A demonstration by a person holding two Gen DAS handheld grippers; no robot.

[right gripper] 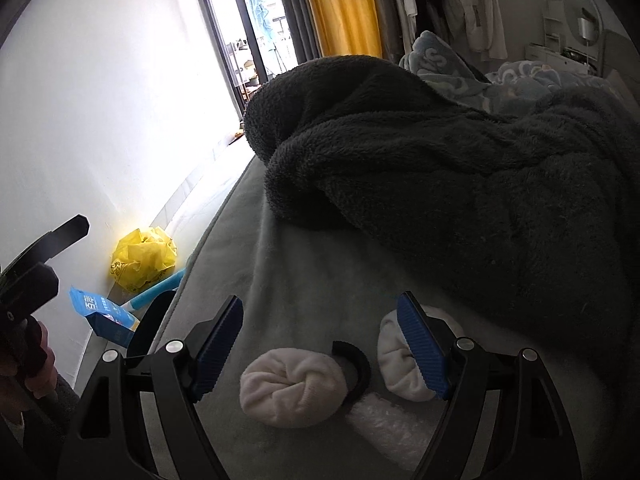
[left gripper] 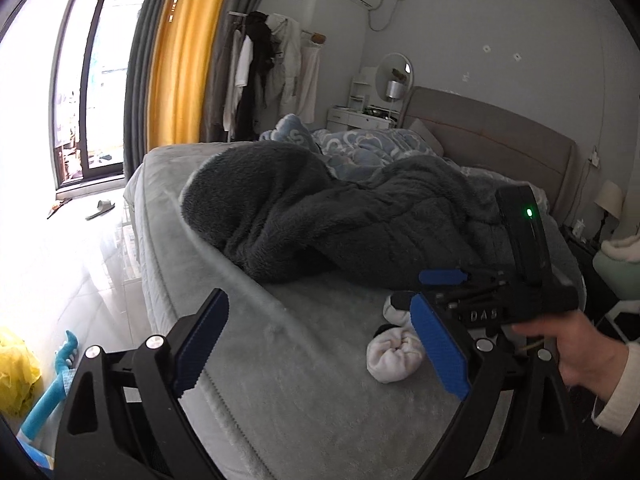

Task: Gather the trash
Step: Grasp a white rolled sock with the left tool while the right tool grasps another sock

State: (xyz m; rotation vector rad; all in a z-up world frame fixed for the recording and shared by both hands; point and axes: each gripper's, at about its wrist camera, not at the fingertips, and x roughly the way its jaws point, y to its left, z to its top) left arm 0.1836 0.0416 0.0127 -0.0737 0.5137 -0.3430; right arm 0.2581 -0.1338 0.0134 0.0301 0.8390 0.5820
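Both grippers are hovering over the near corner of the bed (left gripper: 280, 380), jaws spread wide and clamping nothing. The right gripper (right gripper: 320, 344) is angling down at a white rolled sock (right gripper: 292, 388) lying between its open fingers, not touching either pad. A second white bundle (right gripper: 396, 364) is sitting just behind its right finger, and a crinkly white plastic piece (right gripper: 392, 428) is lying on the sheet just below the socks. The left gripper (left gripper: 320, 348) is hanging over bare grey sheet near the mattress edge, with open room between its fingers. A dark fleece blanket (left gripper: 320, 216) is heaping up behind, closing off the middle of the bed. Down on the floor beside the mattress edge, a crumpled yellow bag (right gripper: 144, 260) and a blue packet (right gripper: 104, 316) are lying against the white wall (right gripper: 80, 120).
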